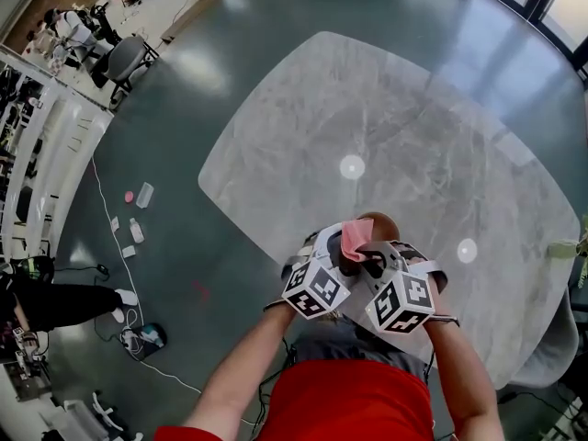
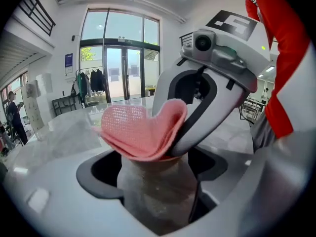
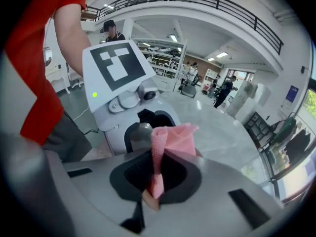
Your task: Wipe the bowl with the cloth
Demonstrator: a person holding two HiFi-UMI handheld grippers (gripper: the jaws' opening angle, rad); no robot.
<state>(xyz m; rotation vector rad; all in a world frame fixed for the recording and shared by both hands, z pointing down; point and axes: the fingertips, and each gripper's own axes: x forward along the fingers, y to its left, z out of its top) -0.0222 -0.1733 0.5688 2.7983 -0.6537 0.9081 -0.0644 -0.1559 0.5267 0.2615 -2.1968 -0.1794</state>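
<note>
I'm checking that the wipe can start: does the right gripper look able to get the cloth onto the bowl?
Probably yes. The right gripper is shut on the cloth, which seems to lie over the rim of the bowl held in the left gripper. Nothing stands between them.

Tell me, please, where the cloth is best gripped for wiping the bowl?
Probably by its bunched fold, from above, as the right gripper has it: the cloth is doubled there, thick enough to pinch, leaving a broad flap free to lie over the rim of the bowl in the left gripper.
</note>
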